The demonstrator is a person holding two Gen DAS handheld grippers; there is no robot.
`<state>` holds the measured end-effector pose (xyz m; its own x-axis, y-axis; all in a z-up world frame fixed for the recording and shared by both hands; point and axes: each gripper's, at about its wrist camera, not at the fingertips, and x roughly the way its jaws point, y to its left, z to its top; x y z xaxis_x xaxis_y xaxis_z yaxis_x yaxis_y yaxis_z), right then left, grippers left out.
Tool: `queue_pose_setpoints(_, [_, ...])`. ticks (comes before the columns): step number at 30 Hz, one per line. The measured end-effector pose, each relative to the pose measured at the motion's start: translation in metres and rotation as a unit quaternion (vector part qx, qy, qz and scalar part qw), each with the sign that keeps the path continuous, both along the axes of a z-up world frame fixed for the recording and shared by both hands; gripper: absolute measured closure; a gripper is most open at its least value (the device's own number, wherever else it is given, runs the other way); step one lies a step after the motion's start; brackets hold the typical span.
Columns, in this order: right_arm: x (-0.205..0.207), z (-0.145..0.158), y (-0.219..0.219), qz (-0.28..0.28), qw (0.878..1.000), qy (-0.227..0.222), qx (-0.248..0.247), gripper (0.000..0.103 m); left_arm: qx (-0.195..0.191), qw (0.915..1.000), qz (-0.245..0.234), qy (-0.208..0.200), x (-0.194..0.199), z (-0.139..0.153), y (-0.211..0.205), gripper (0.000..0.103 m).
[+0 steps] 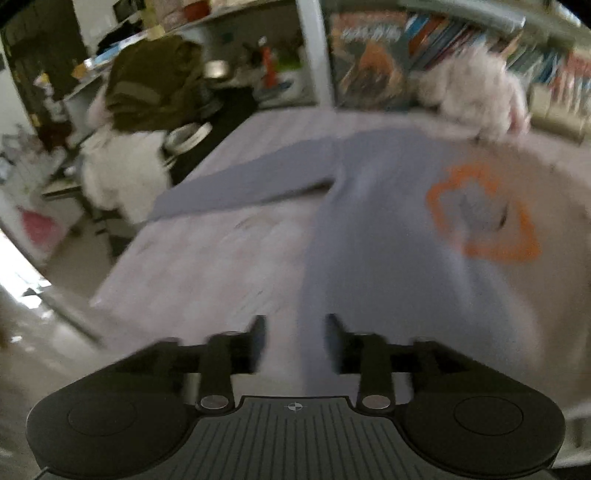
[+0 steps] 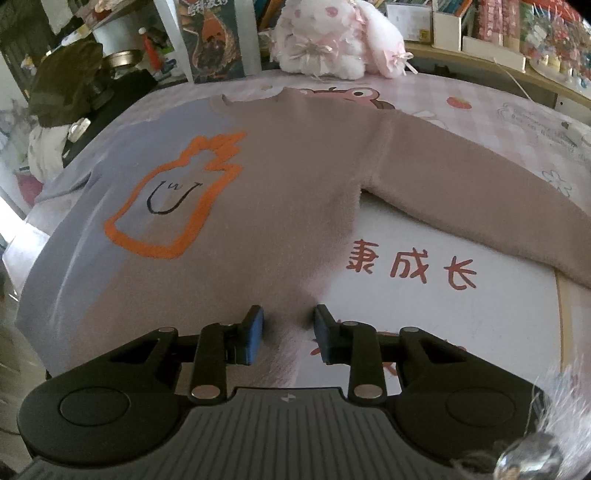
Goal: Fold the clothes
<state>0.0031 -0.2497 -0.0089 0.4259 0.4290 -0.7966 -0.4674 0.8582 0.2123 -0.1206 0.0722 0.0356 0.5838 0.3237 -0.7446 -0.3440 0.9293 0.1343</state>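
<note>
A sweater point(image 2: 280, 192) lies flat on the bed, lavender on its left half and tan on its right, with an orange outline drawing point(image 2: 173, 199) on the chest. Both sleeves are spread out sideways. My right gripper point(image 2: 288, 332) is open, its blue-padded fingers over the sweater's bottom right hem. In the blurred left wrist view the sweater point(image 1: 388, 229) shows its lavender side with the left sleeve point(image 1: 243, 184) stretched out. My left gripper point(image 1: 295, 339) is open over the sweater's bottom left edge.
The bed has a pink patterned sheet point(image 2: 480, 110) with red characters point(image 2: 410, 266). A pink and white plush rabbit point(image 2: 332, 40) sits at the bed's far edge before bookshelves point(image 2: 498, 22). A chair with dark and white clothes point(image 1: 144, 110) stands left of the bed.
</note>
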Motion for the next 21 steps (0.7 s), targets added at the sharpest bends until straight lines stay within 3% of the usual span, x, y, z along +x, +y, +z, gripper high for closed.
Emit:
queue_pose_setpoints(5, [-0.008,0.001,0.009,-0.002,1.0,-0.008,-0.023,0.076,0.004,0.9994,0.003,0.035,0.046,-0.031,0.022,0.053])
queue_pose_setpoints(9, [-0.012,0.002,0.012,-0.023,0.999,-0.007,-0.033,0.078,0.0,0.9986,-0.003,0.052,0.057,-0.044,0.042,0.053])
queue_pose_setpoints(12, [-0.015,0.002,0.014,-0.044,0.998,-0.005,-0.037,0.08,-0.021,0.9987,-0.019,0.042,0.058,-0.045,0.053,0.053])
queue_pose_setpoints(14, [-0.016,0.002,0.017,-0.057,0.998,-0.002,-0.039,0.084,-0.046,0.9977,-0.033,0.038,0.06,-0.044,0.061,0.062])
queue_pose_setpoints(16, [-0.017,0.002,0.02,-0.064,0.997,0.002,-0.036,0.093,-0.086,0.9945,-0.051,0.031,0.064,-0.045,0.069,0.095])
queue_pose_setpoints(17, [-0.017,0.002,0.021,-0.068,0.997,0.002,-0.035,0.093,-0.105,0.9924,-0.058,0.029,0.066,-0.046,0.072,0.096])
queue_pose_setpoints(21, [-0.012,0.001,0.022,-0.106,0.993,-0.016,-0.042,0.094,-0.098,0.9896,-0.1,0.028,0.082,-0.047,0.067,0.099])
